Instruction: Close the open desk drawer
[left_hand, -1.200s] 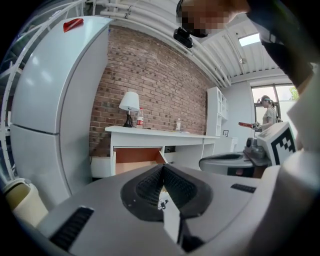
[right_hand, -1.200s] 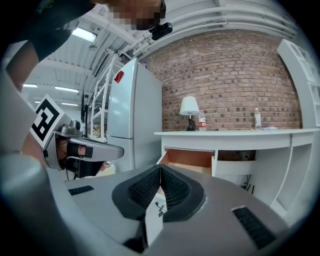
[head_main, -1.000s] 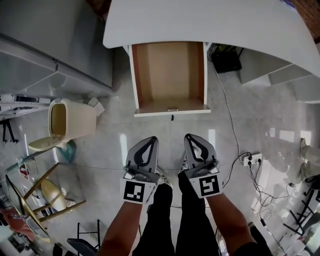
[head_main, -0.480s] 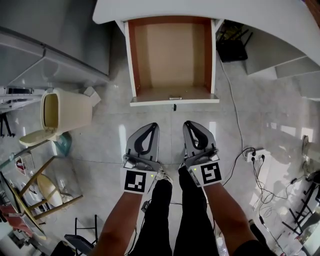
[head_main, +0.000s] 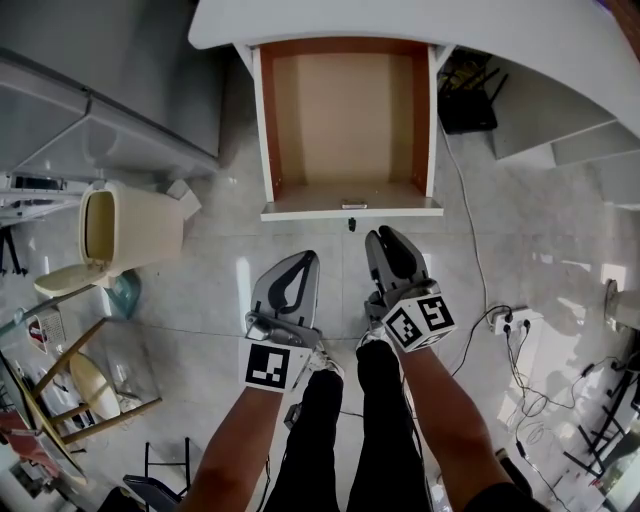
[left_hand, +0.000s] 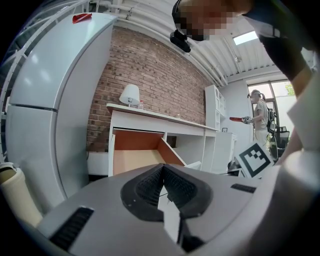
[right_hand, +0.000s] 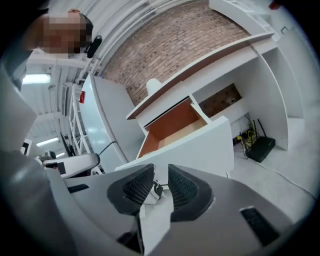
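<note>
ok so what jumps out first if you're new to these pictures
The open drawer, bare and orange-brown inside, juts from under the white desk at the top of the head view. Just below its front hover the left gripper, jaws together, and the right gripper, tilted, its jaws opening with nothing pressed between them. A cream bin stands on the tiled floor at the left.
</note>
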